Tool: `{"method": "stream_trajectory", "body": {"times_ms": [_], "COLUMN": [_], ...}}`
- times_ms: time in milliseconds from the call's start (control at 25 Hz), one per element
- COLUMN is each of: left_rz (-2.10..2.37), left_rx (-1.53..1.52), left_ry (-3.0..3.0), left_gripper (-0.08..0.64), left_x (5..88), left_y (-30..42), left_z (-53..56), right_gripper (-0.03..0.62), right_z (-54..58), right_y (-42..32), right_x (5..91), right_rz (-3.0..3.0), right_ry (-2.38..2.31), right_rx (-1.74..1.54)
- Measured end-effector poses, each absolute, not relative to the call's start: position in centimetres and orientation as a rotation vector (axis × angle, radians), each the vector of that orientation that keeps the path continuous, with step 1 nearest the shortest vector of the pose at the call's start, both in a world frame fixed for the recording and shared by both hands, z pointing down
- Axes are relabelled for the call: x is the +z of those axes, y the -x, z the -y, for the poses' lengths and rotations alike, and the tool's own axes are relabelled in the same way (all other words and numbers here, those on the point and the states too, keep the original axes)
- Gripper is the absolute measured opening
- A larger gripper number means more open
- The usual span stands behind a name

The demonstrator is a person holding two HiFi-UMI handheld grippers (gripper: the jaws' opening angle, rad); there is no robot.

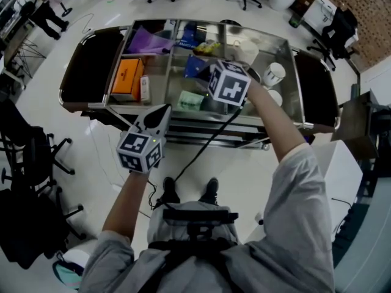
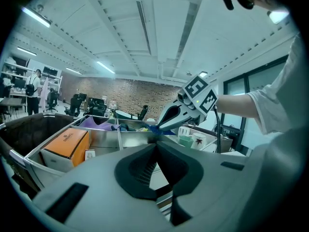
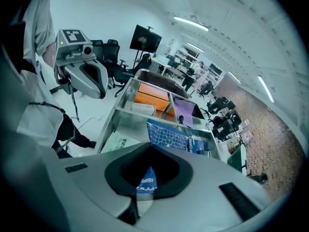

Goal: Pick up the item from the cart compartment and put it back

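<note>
A blue packet with a white grid print (image 3: pixel 169 135) is pinched by its edge in my right gripper (image 3: pixel 152 146), which is shut on it. In the head view this packet (image 1: pixel 197 66) hangs over the middle compartment of the steel cart (image 1: pixel 183 110), with the right gripper (image 1: pixel 206 73) just right of it. From the left gripper view the right gripper (image 2: pixel 159 125) points down-left with the packet's blue tip (image 2: pixel 153 128) at its end. My left gripper (image 1: pixel 160 112) hovers at the cart's near rim, shut and empty; its jaws meet at the tip (image 2: pixel 155 144).
An orange box (image 1: pixel 127 78) fills the left compartment, with a purple item (image 1: pixel 149 41) behind it. A green packet (image 1: pixel 190 100) lies in the middle compartment. White cups (image 1: pixel 274 73) stand at the right. Office chairs (image 1: pixel 36 157) surround the cart; a cable (image 1: pixel 201 145) runs down to the floor.
</note>
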State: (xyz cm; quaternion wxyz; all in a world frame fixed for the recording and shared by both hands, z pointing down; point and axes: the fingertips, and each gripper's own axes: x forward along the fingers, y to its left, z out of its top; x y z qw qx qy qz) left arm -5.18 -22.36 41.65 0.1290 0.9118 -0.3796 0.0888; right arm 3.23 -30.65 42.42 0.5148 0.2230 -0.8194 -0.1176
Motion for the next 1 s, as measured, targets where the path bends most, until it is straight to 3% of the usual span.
{"method": "stream_trajectory", "body": {"times_ms": [1000], "left_rz": [1.132], "left_rx": [0.235], "left_ry": [-2.671], "left_gripper": [0.006], "left_x": [41.8], "left_y": [6.5], "left_z": [19.5], "right_gripper": [0.012], "right_z": [17.5], "right_y": [-11.4], "right_x": [35.5], "right_rz": [2.413], "right_ry": [-1.545], "right_rx": [0.139]}}
